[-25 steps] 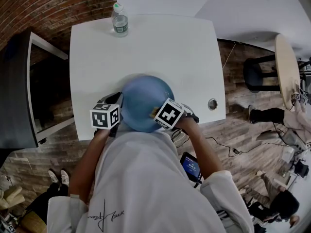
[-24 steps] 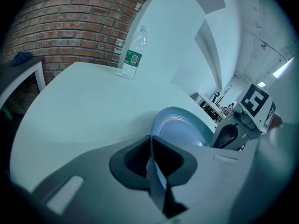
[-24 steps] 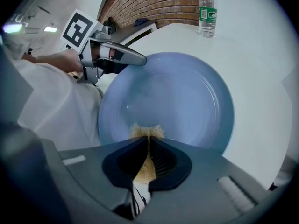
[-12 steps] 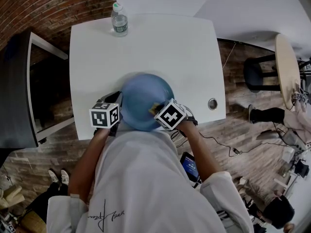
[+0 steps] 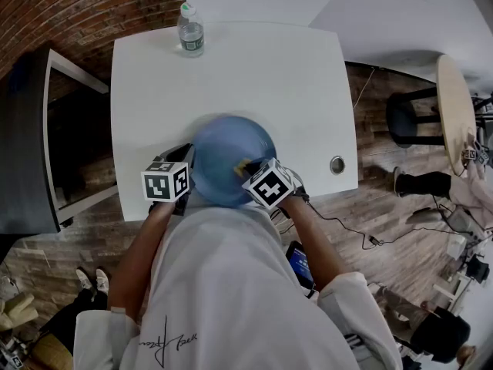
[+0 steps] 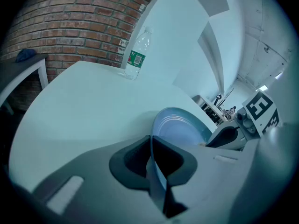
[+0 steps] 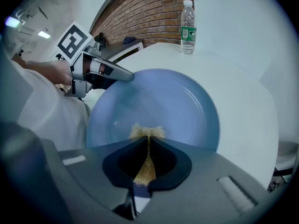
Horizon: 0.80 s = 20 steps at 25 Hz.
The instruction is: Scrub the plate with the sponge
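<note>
This looks like an office or studio workroom, not a kitchen. A plain white desk (image 5: 231, 75) stands on wood-plank flooring (image 5: 377, 199), with a bare brick wall (image 5: 69, 6) beyond its far left corner. To the desk's right, a loose cable (image 5: 370, 241) trails over the floor near a black stool (image 5: 407, 118) and a round wooden table (image 5: 454, 99).

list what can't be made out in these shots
- Head view: the sponge is almost wholly hidden by the right gripper and its marker cube.
- Head view: the plate is blurred, so no dirt can be told.
- Head view: the left gripper has its hold on the plate hidden under its cube.
- Every view: the bottle has label print too small to read.
</note>
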Available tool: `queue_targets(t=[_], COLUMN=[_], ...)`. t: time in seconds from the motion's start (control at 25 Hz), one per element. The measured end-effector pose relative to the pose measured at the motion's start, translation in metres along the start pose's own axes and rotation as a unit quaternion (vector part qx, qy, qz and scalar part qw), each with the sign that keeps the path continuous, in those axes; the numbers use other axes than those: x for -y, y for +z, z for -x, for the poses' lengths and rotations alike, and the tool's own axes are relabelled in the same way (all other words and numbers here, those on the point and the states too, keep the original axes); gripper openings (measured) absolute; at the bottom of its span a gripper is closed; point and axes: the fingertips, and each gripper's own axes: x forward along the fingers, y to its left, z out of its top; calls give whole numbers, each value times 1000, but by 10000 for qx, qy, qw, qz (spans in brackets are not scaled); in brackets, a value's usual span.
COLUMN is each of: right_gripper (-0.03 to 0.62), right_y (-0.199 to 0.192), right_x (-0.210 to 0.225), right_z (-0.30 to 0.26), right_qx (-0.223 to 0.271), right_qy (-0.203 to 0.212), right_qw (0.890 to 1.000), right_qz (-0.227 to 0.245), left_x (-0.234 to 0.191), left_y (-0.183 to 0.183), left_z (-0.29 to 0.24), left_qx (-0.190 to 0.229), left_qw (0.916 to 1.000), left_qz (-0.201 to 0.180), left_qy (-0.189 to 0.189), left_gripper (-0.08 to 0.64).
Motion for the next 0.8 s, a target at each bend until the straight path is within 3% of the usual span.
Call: queue_targets(t=[0.8], right_gripper=[26], right_y=[34], right_x=[13], right_z=[-6], right_qx=[624], right_qy=[-376], right_qw=[9972], right_qz=[-142], left_x=[-1], left_y=[3], left_z=[-1], left_qx=[65], left_qw=[9999], left_qz=[85], left_qy=[76], left_gripper=[26])
